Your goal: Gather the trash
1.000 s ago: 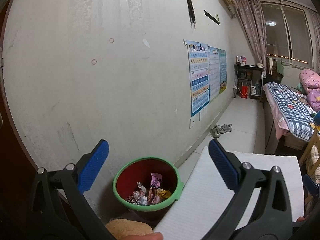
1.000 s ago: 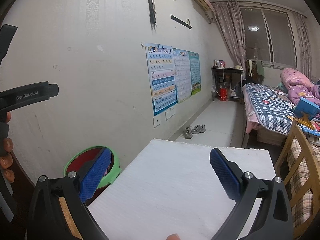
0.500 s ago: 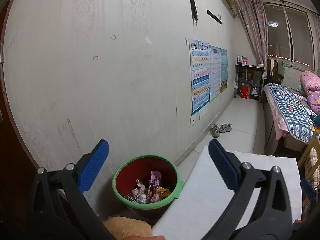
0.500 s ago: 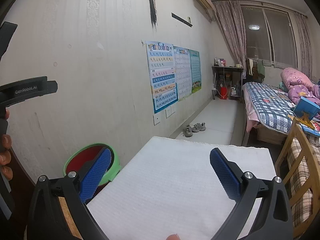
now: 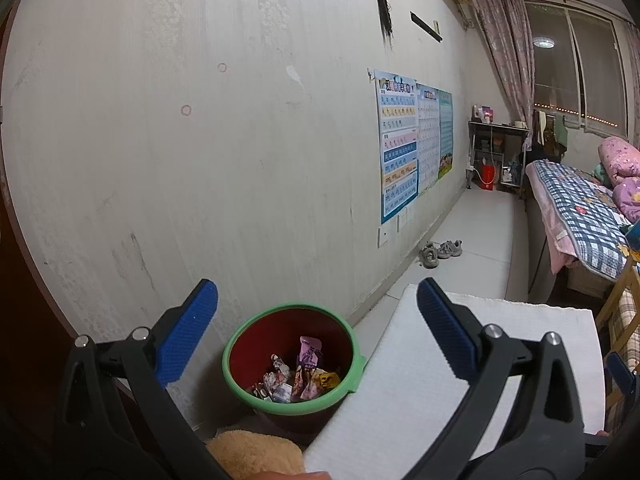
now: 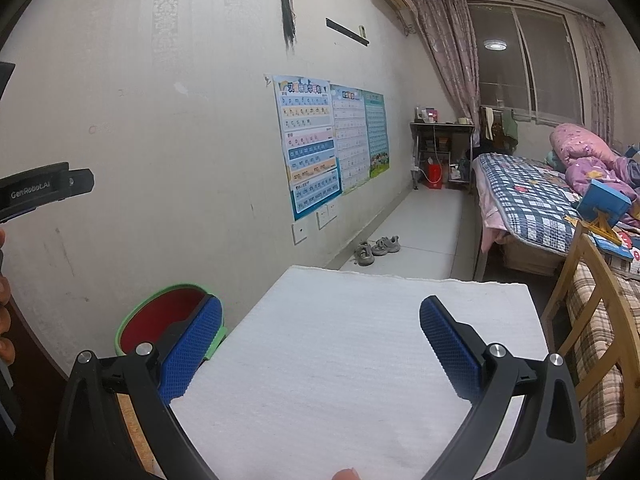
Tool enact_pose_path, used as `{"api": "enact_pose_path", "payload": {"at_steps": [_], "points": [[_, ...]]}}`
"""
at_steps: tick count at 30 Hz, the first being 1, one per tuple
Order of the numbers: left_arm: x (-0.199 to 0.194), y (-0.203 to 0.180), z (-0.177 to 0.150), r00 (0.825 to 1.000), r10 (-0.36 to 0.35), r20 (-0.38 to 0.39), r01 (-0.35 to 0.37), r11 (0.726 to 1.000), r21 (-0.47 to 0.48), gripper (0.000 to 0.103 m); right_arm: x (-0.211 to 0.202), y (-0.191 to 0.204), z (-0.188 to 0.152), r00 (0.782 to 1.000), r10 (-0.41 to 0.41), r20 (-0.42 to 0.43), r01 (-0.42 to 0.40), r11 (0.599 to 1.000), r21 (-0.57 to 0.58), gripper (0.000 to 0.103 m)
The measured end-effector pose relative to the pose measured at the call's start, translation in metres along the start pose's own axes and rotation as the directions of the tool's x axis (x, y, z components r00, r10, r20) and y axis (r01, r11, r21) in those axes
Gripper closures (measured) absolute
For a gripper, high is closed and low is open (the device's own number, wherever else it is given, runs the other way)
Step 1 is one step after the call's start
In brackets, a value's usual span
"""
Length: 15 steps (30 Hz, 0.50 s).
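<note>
Dim ceiling lamp [image 6: 495, 44] light, sharp centre, perhaps softer fisheye-bent edges

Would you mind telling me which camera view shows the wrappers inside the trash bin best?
The left wrist view: it looks down into the trash bin, showing the wrappers on its bottom. The right wrist view catches only the rim and red inner wall, partly behind a blue pad; no wrappers show.

A white foam sheet [image 6: 360, 360] is covering the tabletop [image 6: 132, 412], with only a thin strip of bare wood peeking out at the left edge. Down on the pale floor [image 5: 480, 248], a green-rimmed red bin [image 5: 294, 360] is sitting just beside the tabletop against the wall, wrappers [image 5: 300, 376] piling in its bottom, and a pair of grey shoes [image 6: 376, 249] is lying further along by the wall.
</note>
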State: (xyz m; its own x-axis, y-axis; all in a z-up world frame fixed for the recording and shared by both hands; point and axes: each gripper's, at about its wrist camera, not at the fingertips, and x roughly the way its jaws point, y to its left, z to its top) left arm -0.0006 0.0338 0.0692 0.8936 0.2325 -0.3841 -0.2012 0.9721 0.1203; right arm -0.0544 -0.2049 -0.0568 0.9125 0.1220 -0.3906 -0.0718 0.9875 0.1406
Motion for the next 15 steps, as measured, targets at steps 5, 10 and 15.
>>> {"api": "enact_pose_path", "payload": {"at_steps": [5,10,15], "points": [[0.0008,0.0008,0.0007,1.000,-0.002,-0.002,0.002,1.000,-0.003,0.005,0.0007,0.0004,-0.0013,1.000,0.008,-0.004,-0.008,1.000,-0.014,0.007],[0.0009,0.0014,0.0014,1.000,-0.002,0.000,0.002,1.000,-0.008,0.005,0.0008,0.0003,-0.0021,1.000,0.010,-0.007,-0.010,1.000,-0.018,0.007],[0.0010,0.0019,0.0015,1.000,-0.005,-0.003,0.004,1.000,-0.010,0.005,0.0013,-0.0006,-0.0020,1.000,0.008,-0.009,-0.008,1.000,-0.019,0.007]]}}
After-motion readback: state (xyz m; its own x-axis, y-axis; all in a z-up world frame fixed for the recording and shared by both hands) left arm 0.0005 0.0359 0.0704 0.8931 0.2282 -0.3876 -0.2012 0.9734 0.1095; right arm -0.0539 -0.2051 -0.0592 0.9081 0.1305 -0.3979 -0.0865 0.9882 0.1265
